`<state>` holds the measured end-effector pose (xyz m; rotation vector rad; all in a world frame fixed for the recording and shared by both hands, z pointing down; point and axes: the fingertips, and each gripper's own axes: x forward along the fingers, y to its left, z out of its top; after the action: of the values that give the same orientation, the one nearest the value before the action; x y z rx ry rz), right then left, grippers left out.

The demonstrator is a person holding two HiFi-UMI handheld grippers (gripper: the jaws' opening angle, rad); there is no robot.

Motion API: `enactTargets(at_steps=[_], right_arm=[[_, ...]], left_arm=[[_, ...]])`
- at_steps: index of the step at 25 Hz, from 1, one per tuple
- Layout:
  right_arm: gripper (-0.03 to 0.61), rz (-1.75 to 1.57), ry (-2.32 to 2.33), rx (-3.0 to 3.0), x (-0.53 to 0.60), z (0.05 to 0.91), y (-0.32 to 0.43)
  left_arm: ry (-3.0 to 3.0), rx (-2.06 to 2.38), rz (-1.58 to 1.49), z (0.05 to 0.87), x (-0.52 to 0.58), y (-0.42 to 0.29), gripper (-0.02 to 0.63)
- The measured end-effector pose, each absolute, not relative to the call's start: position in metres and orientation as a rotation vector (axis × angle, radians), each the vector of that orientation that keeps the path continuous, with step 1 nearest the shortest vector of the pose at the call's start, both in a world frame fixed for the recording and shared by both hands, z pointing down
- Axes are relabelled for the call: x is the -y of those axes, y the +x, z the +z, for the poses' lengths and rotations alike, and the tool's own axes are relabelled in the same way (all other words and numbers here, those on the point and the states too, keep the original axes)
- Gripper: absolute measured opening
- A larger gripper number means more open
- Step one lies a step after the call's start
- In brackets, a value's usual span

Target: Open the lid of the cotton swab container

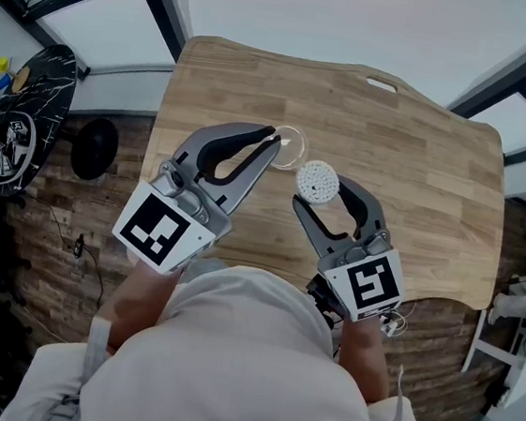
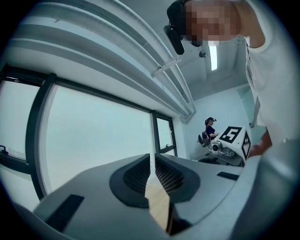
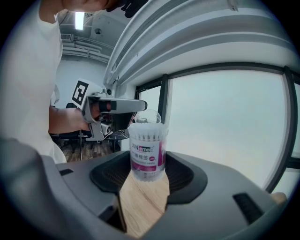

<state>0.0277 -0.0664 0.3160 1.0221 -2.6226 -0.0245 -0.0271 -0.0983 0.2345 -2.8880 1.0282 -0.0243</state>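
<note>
Looking steeply down past a person's pale top, the head view shows two hand-held grippers over a wooden tabletop (image 1: 420, 157). The right gripper (image 1: 321, 195) has its fingers (image 1: 362, 207) clamped on the sides of the container (image 1: 318, 181), a small clear tub standing upright between them. Its top is uncovered, and the white tips of the swabs (image 1: 312, 175) fill the round mouth. In the right gripper view the tub carries a pink and purple label. Its base sits low between the ribbed pads (image 3: 185, 174), with wood grain just below it; whether it rests on the tabletop I cannot tell.

The left gripper (image 1: 273, 140) lies level, just to the left of the container. Its fingers stand almost together, with only a thin slit between them in the left gripper view. They appear to pinch the rim of the lid (image 1: 291, 148), a clear round cap that is hard to see against the wood. The lid is off the container, tilted, close to its upper left edge but apart from it.

Each gripper carries a cube (image 1: 161, 231) with black and white square markers. Large windows (image 3: 225, 122) run beyond the tabletop. A dark board (image 1: 23, 121) with white scribbles lies at far left.
</note>
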Motion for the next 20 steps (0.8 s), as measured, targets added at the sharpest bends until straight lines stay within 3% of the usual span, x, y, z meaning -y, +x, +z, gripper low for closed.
enactTargets(at_steps=[20], right_arm=[[0.241, -0.050, 1.035, 2.683, 0.064, 0.302, 0.029]], left_arm=[[-2.962, -1.050, -0.121, 0.266, 0.101, -0.027, 0.029]])
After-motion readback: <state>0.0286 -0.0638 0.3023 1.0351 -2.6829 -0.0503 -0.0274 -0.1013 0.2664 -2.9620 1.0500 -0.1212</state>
